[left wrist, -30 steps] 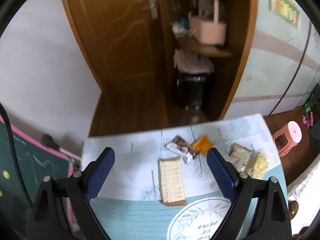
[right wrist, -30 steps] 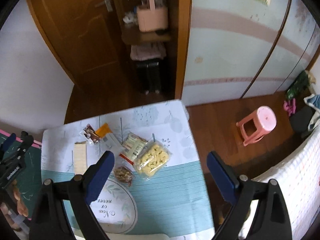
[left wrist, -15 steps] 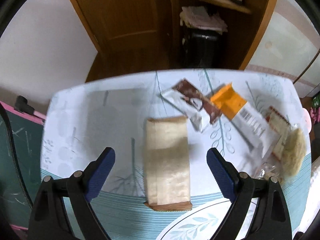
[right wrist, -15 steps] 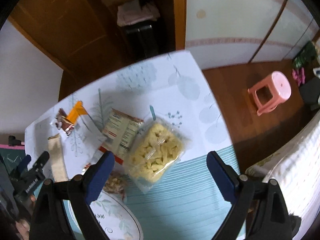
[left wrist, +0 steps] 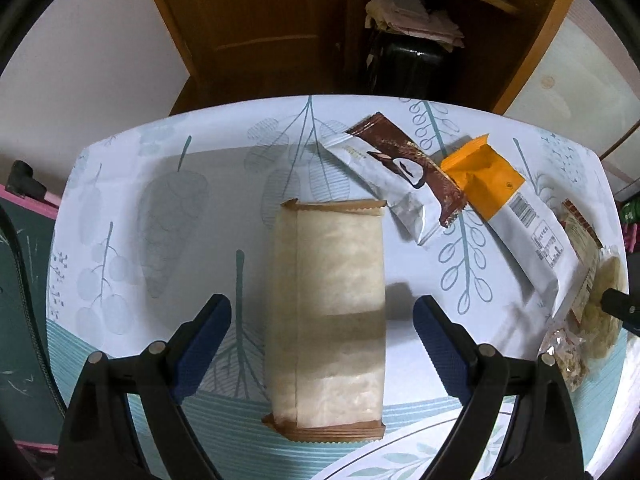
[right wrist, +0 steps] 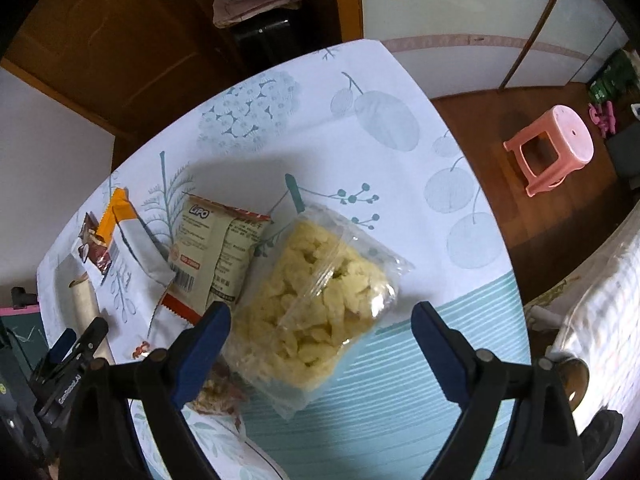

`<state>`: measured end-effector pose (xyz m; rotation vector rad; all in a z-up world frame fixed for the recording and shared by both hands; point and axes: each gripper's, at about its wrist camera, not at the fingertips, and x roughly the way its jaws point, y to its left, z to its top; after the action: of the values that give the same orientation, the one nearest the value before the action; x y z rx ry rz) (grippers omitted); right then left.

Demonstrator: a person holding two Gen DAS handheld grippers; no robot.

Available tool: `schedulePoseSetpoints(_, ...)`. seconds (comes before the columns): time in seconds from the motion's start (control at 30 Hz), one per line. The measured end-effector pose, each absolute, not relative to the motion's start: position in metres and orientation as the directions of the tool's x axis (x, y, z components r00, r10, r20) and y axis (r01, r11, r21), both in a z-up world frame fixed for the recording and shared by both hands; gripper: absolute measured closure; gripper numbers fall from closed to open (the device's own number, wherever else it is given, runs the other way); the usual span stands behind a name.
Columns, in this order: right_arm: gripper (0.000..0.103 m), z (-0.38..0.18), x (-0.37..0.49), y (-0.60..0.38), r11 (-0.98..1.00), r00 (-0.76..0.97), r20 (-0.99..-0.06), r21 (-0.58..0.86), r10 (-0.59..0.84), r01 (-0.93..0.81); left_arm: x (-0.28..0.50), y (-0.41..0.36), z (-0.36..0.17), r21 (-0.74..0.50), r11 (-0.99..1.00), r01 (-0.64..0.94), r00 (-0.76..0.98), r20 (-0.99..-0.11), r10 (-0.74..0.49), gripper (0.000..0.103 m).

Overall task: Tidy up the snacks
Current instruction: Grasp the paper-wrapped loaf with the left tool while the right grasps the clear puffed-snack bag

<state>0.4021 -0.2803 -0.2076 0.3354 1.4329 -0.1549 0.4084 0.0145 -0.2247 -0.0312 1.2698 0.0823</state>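
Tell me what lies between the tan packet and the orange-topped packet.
The brown-and-white wrapper lies between the tan packet and the orange-topped packet, its right end under the orange top. The left wrist view shows it best.

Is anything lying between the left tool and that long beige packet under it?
Nothing visible does. The left tool hangs open directly over the long beige packet, one finger on each side. The nearest other snack, the brown-and-white packet, lies beyond its far end, clear of the fingers.
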Motion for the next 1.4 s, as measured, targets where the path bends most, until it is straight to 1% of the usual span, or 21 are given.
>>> schedulePoseSetpoints(0.07,0.019,-0.211,0.404,-0.279,0.943,0.13,-0.987,0.132,0.096,0.307,0.409,0.014,-0.226,0.016,0.997,-0.08,0.288,-0.957,0.038,0.011)
schedulePoseSetpoints(0.27,0.023,-0.212,0.406,-0.272,0.952,0.123,-0.99,0.1,0.067,0.289,0.408,0.01,-0.23,0.005,0.997,-0.078,0.281,-0.959,0.027,0.011)
schedulePoseSetpoints(0.43,0.024,-0.213,0.409,-0.268,0.959,0.111,-0.993,0.073,0.044,0.274,0.409,0.013,-0.23,-0.005,0.997,-0.077,0.27,-0.963,0.016,0.011)
schedulePoseSetpoints(0.63,0.025,-0.212,0.407,-0.266,0.963,0.11,-0.993,0.073,0.046,0.261,0.408,0.013,-0.229,-0.005,0.997,-0.075,0.271,-0.963,0.015,0.011)
schedulePoseSetpoints(0.87,0.024,-0.216,0.406,-0.281,0.945,0.103,-0.988,0.143,0.117,0.294,0.404,0.013,-0.23,-0.006,0.997,-0.078,0.277,-0.961,0.016,0.011)
schedulePoseSetpoints(1.03,0.024,-0.216,0.411,-0.272,0.96,0.093,-0.994,0.082,0.058,0.269,0.404,0.012,-0.23,-0.009,0.997,-0.076,0.281,-0.96,0.013,0.013)
schedulePoseSetpoints(1.07,0.024,-0.216,0.411,-0.268,0.964,0.09,-0.995,0.064,0.041,0.26,0.404,0.011,-0.23,-0.009,0.997,-0.075,0.282,-0.959,0.013,0.015)
schedulePoseSetpoints(1.13,0.025,-0.217,0.411,-0.26,0.971,0.083,-0.997,0.026,0.006,0.238,0.403,0.008,-0.228,-0.009,0.998,-0.059,0.291,-0.957,0.008,0.023)
schedulePoseSetpoints(1.17,0.025,-0.217,0.411,-0.258,0.973,0.084,-0.996,0.014,-0.005,0.228,0.402,0.006,-0.226,-0.009,0.999,-0.053,0.294,-0.956,0.007,0.032)
schedulePoseSetpoints(1.2,0.027,-0.217,0.411,-0.256,0.975,0.087,-0.996,0.007,-0.013,0.22,0.401,0.005,-0.225,-0.01,0.999,-0.044,0.297,-0.955,0.003,0.045)
schedulePoseSetpoints(1.23,0.03,-0.216,0.411,-0.254,0.977,0.091,-0.996,0.003,-0.017,0.214,0.399,0.003,-0.222,-0.013,0.999,-0.035,0.299,-0.954,-0.002,0.049)
schedulePoseSetpoints(1.33,0.036,-0.214,0.407,-0.251,0.979,0.091,-0.996,0.0,-0.019,0.202,0.397,0.002,-0.221,-0.01,1.0,-0.027,0.287,-0.958,-0.002,0.05)
schedulePoseSetpoints(1.4,0.038,-0.211,0.403,-0.249,0.982,0.096,-0.995,-0.016,-0.035,0.19,0.394,0.004,-0.22,-0.013,0.999,-0.035,0.283,-0.959,-0.002,0.051)
